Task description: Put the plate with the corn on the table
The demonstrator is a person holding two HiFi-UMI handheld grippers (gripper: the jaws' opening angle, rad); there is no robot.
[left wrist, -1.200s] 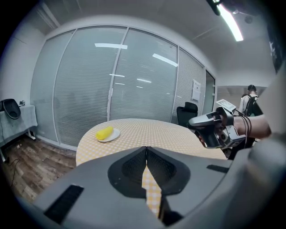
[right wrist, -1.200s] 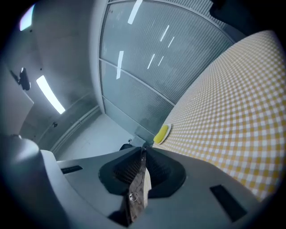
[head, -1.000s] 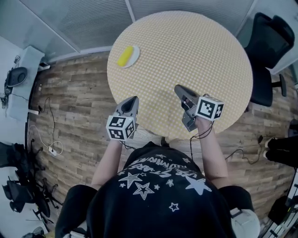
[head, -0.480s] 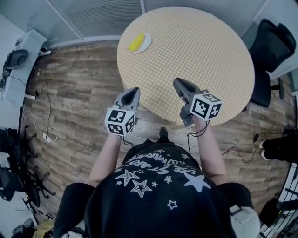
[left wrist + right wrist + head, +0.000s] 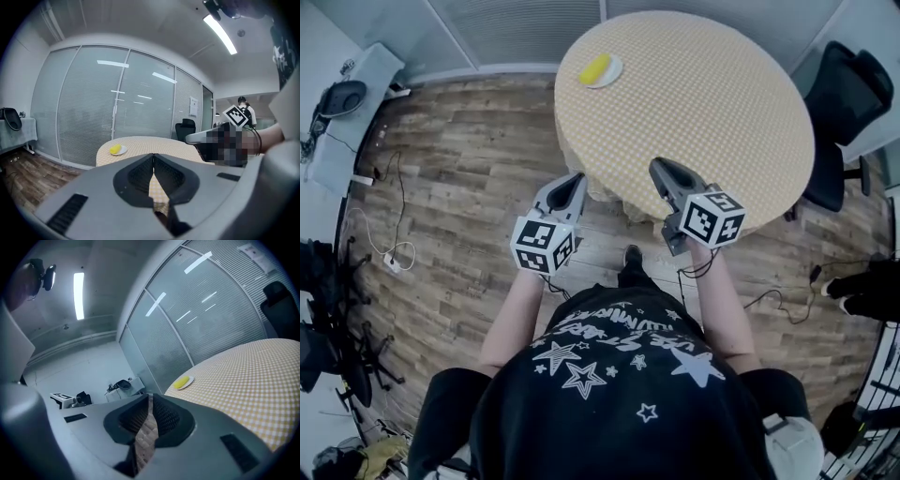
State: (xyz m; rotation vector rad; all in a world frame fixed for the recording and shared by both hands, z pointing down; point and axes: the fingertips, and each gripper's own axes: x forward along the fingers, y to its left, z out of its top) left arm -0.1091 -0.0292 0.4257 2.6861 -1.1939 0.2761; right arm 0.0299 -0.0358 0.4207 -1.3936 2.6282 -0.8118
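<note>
The plate (image 5: 609, 77) with corn (image 5: 594, 67) is sitting far-left on the checkered table (image 5: 703, 103) in a glass-walled room; left tool (image 5: 570, 184) and right tool (image 5: 662, 172) (both pressed together, empty) are hovering near-side.

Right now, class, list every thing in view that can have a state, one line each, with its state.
Plate: flat on the table, near its far left edge, corn on it.
Corn: lying on the plate.
Left gripper: shut, empty, far from the plate.
Right gripper: shut, empty, far from the plate.
Office chair: unoccupied, beside the table.
</note>
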